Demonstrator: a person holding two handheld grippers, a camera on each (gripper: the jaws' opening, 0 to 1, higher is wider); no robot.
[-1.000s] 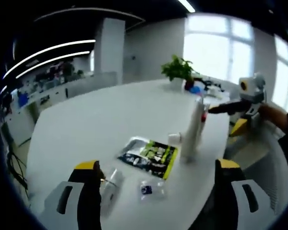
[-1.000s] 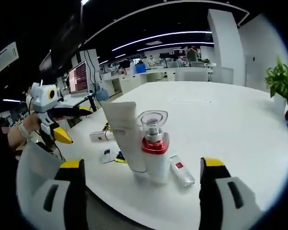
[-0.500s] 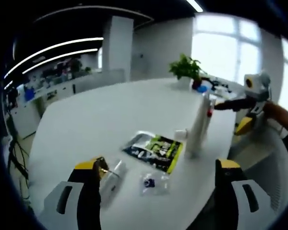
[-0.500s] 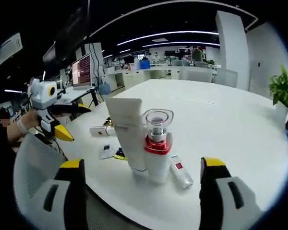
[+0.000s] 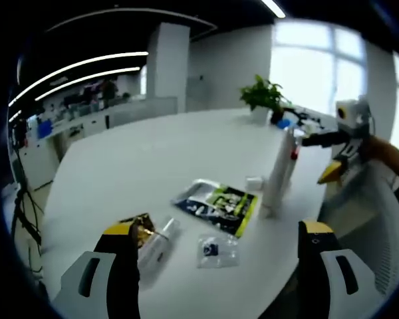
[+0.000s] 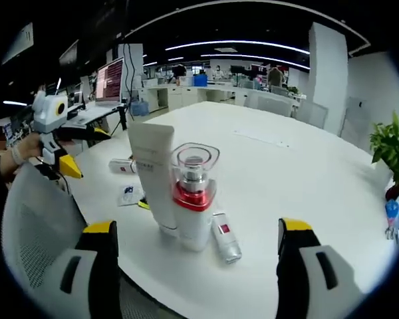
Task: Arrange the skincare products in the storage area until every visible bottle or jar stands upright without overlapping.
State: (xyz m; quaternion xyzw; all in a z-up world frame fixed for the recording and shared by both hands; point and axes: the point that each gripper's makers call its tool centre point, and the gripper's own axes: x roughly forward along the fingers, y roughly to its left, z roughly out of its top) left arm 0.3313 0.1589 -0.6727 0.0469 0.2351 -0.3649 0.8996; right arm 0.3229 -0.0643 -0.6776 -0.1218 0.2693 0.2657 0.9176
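With both the left gripper and right gripper spread and empty, a careless reach could topple the pump bottle standing against the upright tube.

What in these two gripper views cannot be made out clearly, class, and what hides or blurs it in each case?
- Printing on the green and black sachet: too small and blurred in the left gripper view.
- Base of the tall white tube: hidden behind the red-collared pump bottle in the right gripper view.
- Label of the small white tube lying flat: too small to read in the right gripper view.
- Small clear packet: contents blurred, left gripper view.
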